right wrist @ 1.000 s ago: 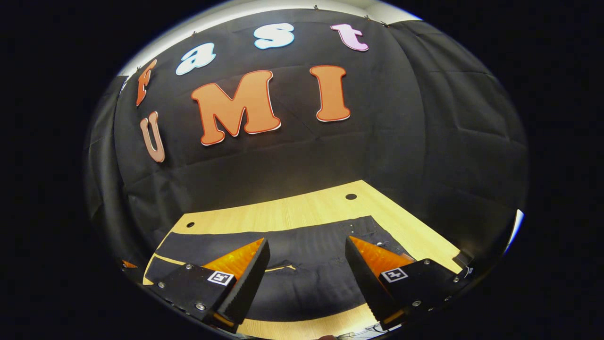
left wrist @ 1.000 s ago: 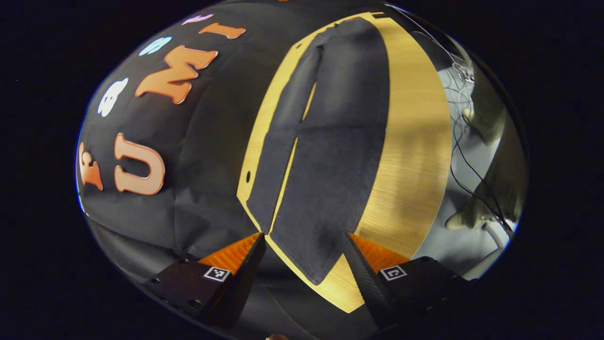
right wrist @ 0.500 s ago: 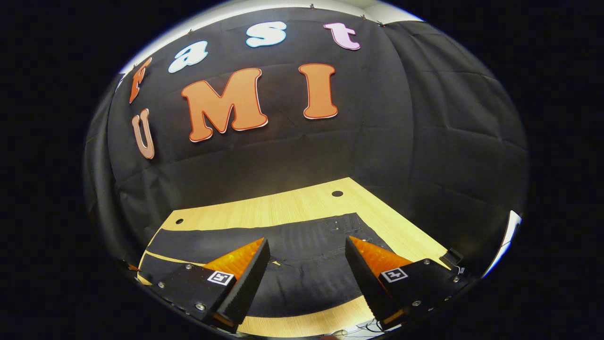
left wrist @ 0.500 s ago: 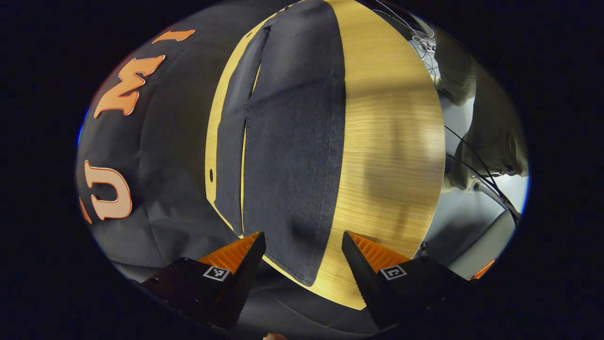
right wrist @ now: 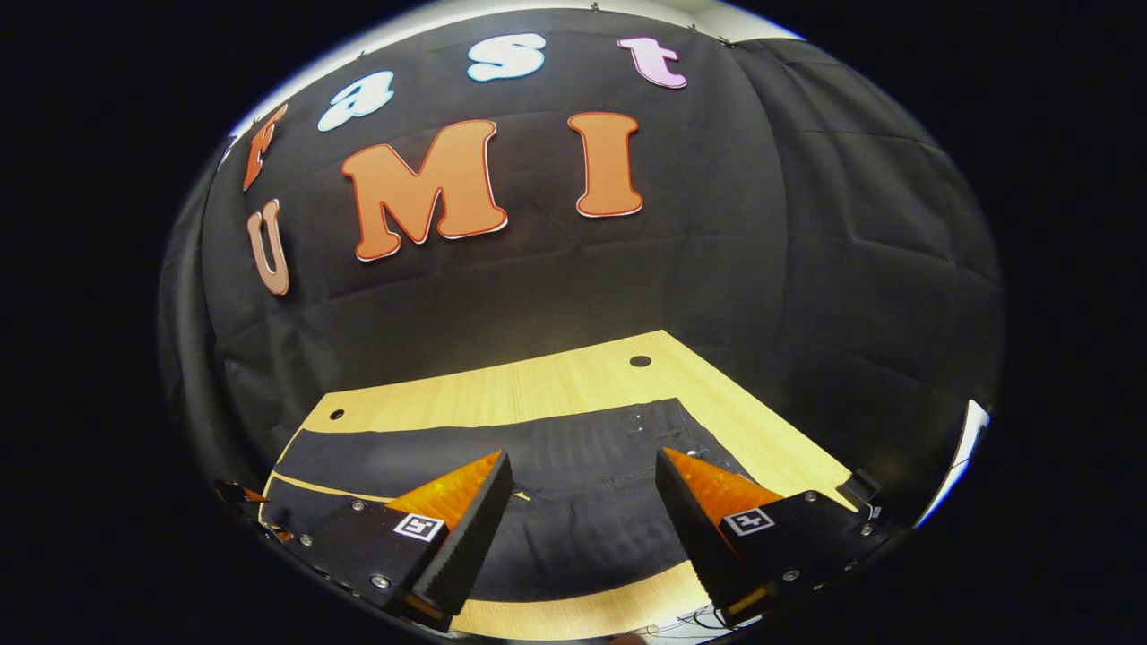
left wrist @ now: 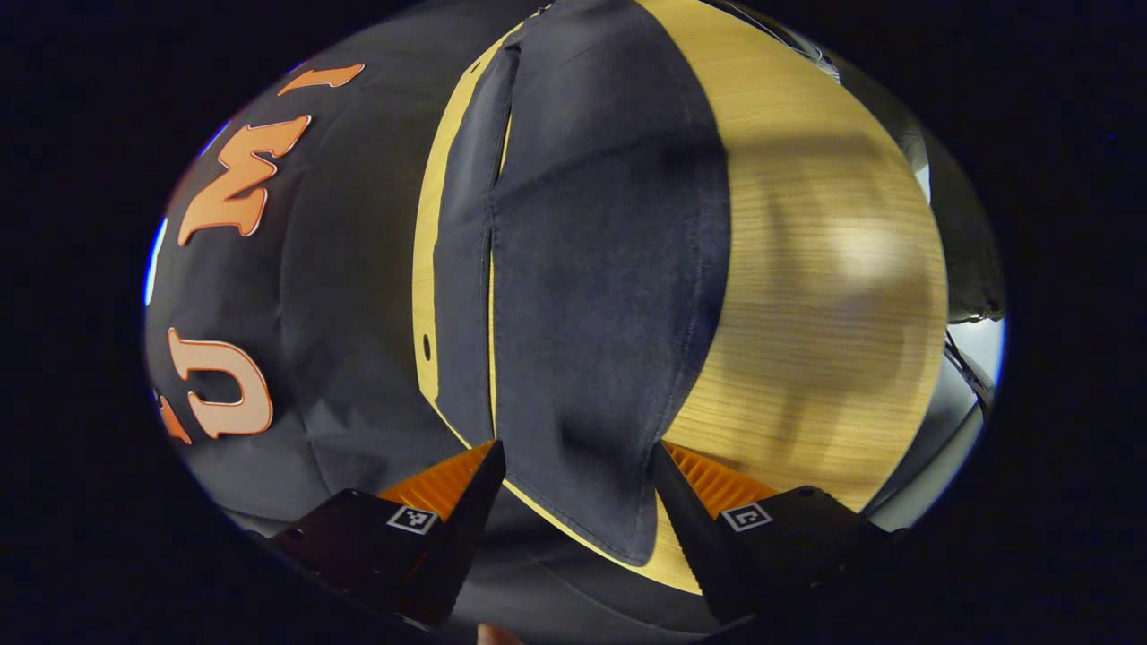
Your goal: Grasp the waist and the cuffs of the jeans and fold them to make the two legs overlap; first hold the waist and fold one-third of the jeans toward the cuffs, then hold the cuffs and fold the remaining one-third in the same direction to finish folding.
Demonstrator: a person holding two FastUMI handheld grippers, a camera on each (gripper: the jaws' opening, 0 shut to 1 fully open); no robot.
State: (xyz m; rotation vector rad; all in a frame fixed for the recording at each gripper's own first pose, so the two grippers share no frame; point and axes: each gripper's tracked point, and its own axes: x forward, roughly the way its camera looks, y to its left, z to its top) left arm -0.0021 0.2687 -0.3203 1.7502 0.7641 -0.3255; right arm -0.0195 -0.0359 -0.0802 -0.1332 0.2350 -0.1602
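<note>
Booth wall (left wrist: 349, 296): black cloth, on the left side of the left gripper view, behind the far edge of the table.
Table (left wrist: 806, 296): light wood with a visible grain; a small round hole sits near its far edge in the left gripper view, and two such holes show along the far edge in the right gripper view.
Jeans (left wrist: 591, 269): dark, spread flat on the table with the two legs side by side and a thin strip of wood showing between them. In the left gripper view they run lengthwise away from the camera, the cuff of the nearer leg (left wrist: 618, 528) reaching the table's edge.
Left gripper (left wrist: 573, 493): jaws wide apart, holding nothing. It hovers at the cuff end, and the cuff of the nearer leg lies in the gap between the fingers; whether either finger touches the cloth cannot be told.
Bare wood: a broad stretch to the right of the jeans in the left gripper view, crossed by soft shadows.
Jeans, seen from the right gripper view (right wrist: 573, 484): lying crosswise, with the waist end toward the right, where small rivets and seams show.
Right gripper (right wrist: 582, 502): jaws wide apart, holding nothing, poised above the upper part of the jeans near the waist, with the table's near edge below the fingers.
</note>
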